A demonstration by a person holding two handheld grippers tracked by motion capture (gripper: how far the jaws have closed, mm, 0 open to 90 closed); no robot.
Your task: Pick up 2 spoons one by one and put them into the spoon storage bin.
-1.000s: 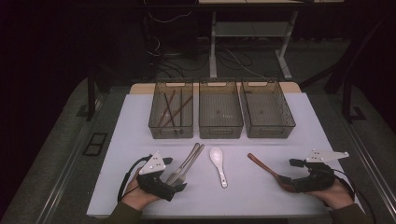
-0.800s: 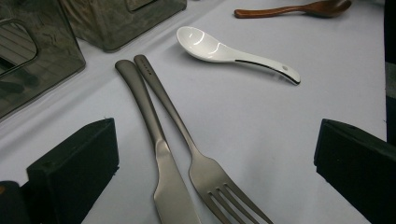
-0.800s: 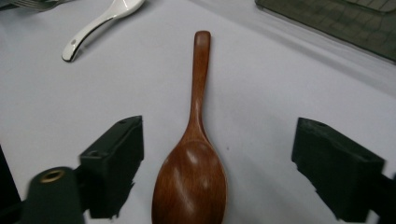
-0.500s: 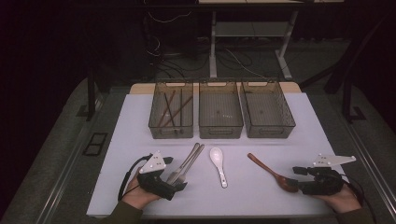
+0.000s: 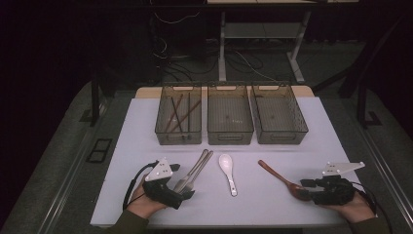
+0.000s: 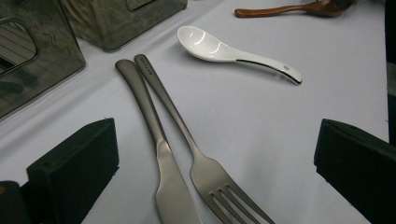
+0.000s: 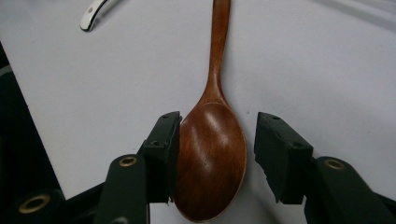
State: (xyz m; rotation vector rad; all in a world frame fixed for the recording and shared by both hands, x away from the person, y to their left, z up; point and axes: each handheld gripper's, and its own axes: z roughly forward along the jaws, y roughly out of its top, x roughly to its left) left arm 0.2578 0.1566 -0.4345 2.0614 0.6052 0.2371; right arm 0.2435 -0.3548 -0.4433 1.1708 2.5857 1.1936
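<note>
My right gripper (image 7: pixel 217 158) straddles the wooden spoon's (image 7: pixel 212 163) bowl, jaws apart, one pad touching (the other clear). The spoon lies right of the white spoon (image 5: pixel 227 170). Squeezing that rounded bowl could squirt it sideways. My left gripper (image 6: pixel 215 186) gapes over the fork (image 6: pixel 205 168) and knife (image 6: pixel 163 177).

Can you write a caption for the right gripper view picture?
Right gripper, jaws open around the bowl of a wooden spoon on the white table.

Brown wooden spoon (image 7: pixel 212 158) flat on white table (image 7: pixel 327 70)
</note>
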